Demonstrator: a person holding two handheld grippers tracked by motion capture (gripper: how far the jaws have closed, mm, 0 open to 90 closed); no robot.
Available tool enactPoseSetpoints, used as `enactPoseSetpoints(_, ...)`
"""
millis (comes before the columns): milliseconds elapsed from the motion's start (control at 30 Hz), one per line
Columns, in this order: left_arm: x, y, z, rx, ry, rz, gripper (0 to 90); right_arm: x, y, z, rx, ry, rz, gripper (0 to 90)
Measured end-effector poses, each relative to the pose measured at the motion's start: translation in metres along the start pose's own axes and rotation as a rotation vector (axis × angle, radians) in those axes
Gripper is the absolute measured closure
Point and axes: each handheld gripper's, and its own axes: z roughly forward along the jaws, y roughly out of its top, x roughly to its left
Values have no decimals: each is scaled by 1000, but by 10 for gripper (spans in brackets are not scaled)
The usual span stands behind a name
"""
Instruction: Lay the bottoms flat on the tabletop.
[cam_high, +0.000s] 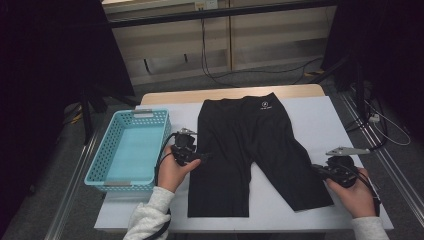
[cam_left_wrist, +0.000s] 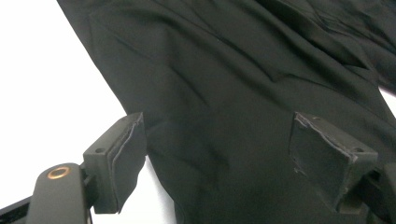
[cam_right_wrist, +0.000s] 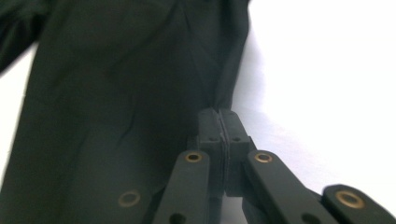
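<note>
A pair of black shorts (cam_high: 245, 145) lies flat on the white table cover, waistband at the far side and both legs pointing toward the person. My left gripper (cam_high: 202, 157) is at the outer edge of the left leg. Its jaws stand wide open, one pad over the white cover and the other over the black fabric (cam_left_wrist: 243, 84), around the leg's edge (cam_left_wrist: 224, 149). My right gripper (cam_high: 320, 171) is at the outer edge of the right leg, near the hem. Its jaws are closed on the fabric's edge (cam_right_wrist: 219, 122), and the cloth (cam_right_wrist: 116, 93) puckers toward them.
An empty turquoise mesh basket (cam_high: 100, 165) stands at the table's left side, just beside the left hand. White cover (cam_high: 320, 115) lies bare to the right of the shorts. Cables run across the floor beyond the table.
</note>
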Motion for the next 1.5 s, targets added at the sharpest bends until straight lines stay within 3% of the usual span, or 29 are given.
enactPoseSetpoints(200, 1, 1, -2, 1, 3, 6, 194, -10, -5, -13, -11, -4, 21, 889)
enactPoseSetpoints(300, 1, 1, -1, 0, 2, 2, 194, -14, -10, -9, 25, -32, 35, 823)
enactPoseSetpoints(500, 1, 0, 0, 4, 4, 5, 194, -15, -5, -5, -19, -57, 43, 678)
enactPoseSetpoints(600, 1, -1, -1, 7, 3, 7, 194, -16, -6, 3, 1, -70, 53, 670)
enactPoseSetpoints(667, 0, -1, -1, 4, 3, 5, 194, -16, -8, 8, 11, -66, 53, 713)
enactPoseSetpoints(767, 0, -1, -1, 5, 4, 6, 194, -13, -6, 9, 23, -25, 40, 895)
enactPoseSetpoints(833, 0, -1, -1, 9, 4, 9, 194, -10, -4, 10, 28, -19, 23, 900)
enactPoseSetpoints(900, -1, -1, -1, 6, 4, 10, 194, -10, -1, 9, 16, -42, 7, 900)
enactPoseSetpoints(1067, -1, -1, 0, 4, 0, 6, 193, -22, 9, 3, -78, -120, 46, 900)
enactPoseSetpoints(1200, -1, 0, 0, -1, 2, 4, 193, -32, 4, 15, -36, -174, 30, 900)
enactPoseSetpoints(1400, -1, -1, 1, 1, -2, 5, 193, -37, 4, 16, -59, -219, 14, 898)
enactPoseSetpoints(1500, -2, -1, 1, 3, -3, 6, 193, -36, 1, 21, -48, -232, -1, 814)
